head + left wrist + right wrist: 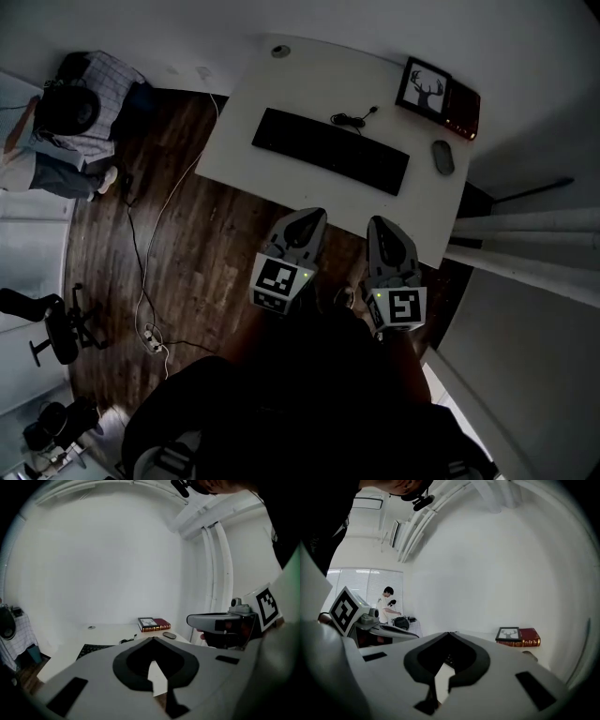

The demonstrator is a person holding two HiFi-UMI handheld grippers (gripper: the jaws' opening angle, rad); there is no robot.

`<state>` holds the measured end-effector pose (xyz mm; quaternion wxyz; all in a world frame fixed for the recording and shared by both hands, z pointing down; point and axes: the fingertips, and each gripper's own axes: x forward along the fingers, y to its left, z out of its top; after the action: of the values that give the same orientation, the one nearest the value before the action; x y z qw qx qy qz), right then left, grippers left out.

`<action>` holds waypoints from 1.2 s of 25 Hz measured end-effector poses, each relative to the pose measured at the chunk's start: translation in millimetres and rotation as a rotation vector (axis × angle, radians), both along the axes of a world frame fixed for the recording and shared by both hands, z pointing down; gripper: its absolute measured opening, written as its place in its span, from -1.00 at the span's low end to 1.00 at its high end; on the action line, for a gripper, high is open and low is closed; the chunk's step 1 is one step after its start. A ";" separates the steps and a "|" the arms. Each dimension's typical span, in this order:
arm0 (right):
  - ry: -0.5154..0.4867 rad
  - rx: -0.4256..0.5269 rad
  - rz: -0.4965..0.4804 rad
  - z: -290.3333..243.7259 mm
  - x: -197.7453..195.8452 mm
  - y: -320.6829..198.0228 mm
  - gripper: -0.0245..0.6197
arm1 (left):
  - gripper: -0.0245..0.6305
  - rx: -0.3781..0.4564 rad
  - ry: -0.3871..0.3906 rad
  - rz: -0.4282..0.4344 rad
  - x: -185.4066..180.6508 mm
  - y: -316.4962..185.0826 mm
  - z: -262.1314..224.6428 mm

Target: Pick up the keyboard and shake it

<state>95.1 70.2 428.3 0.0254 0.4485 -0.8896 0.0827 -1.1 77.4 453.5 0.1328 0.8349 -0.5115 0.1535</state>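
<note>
Keyboard (330, 150): a long, flat black slab of low keys. It lies slantwise across the middle of the worktop, and neither tongs touches it.
Worktop (309, 82): a smooth, matt white rectangle under the keyboard.
Cable (354, 118): a thin black cord in a loose coil, just beyond the keyboard's far edge.
Mouse (442, 157): a dark, rounded oval near the keyboard's right end, apart from it.
Frame (424, 89): a square with a black border and a deer-head silhouette on white. It sits past the keyboard's far right corner, against a book.
Book (466, 114): a red hardback, farther from the keyboard than the frame.
Left tongs (302, 220): grey moulded plastic with dark inner pads and pointed jaws clenched together on nothing. It is on the keyboard's near side, at the worktop's edge and apart from the keyboard.
Right tongs (380, 227): the same shape, jaws likewise clenched and empty, on the keyboard's near side towards its right end.
Floor (187, 244): dark wood planks, left of and nearer than the keyboard.
</note>
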 end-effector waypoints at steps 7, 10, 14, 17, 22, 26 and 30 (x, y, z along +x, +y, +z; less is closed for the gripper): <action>0.051 -0.103 0.048 25.3 -72.4 -57.8 -0.86 | -0.92 -0.111 0.023 0.077 -80.0 -66.7 23.8; 0.079 -0.148 0.099 34.0 -89.4 -75.0 -0.86 | -0.92 -0.156 0.023 0.133 -105.4 -85.5 37.7; 0.096 -0.172 0.162 45.3 -99.4 -89.1 -0.86 | -0.92 -0.219 0.037 0.155 -133.3 -109.7 58.7; 0.114 -0.214 0.184 49.8 -104.9 -91.7 -0.86 | -0.92 -0.268 0.029 0.145 -149.8 -121.9 73.2; 0.131 -0.279 0.198 62.3 -105.3 -103.7 -0.86 | -0.92 -0.311 -0.006 0.135 -164.2 -136.7 88.5; 0.113 -0.302 0.167 75.2 -111.8 -117.3 -0.86 | -0.92 -0.339 -0.021 0.075 -177.4 -150.1 102.8; 0.109 -0.307 0.120 89.4 -113.5 -142.0 -0.86 | -0.92 -0.405 -0.044 0.026 -196.6 -173.3 125.0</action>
<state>-18.4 -71.8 517.7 0.1369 0.4954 -0.8355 0.1945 -197.7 -95.9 578.6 0.2848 0.7941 -0.4624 0.2731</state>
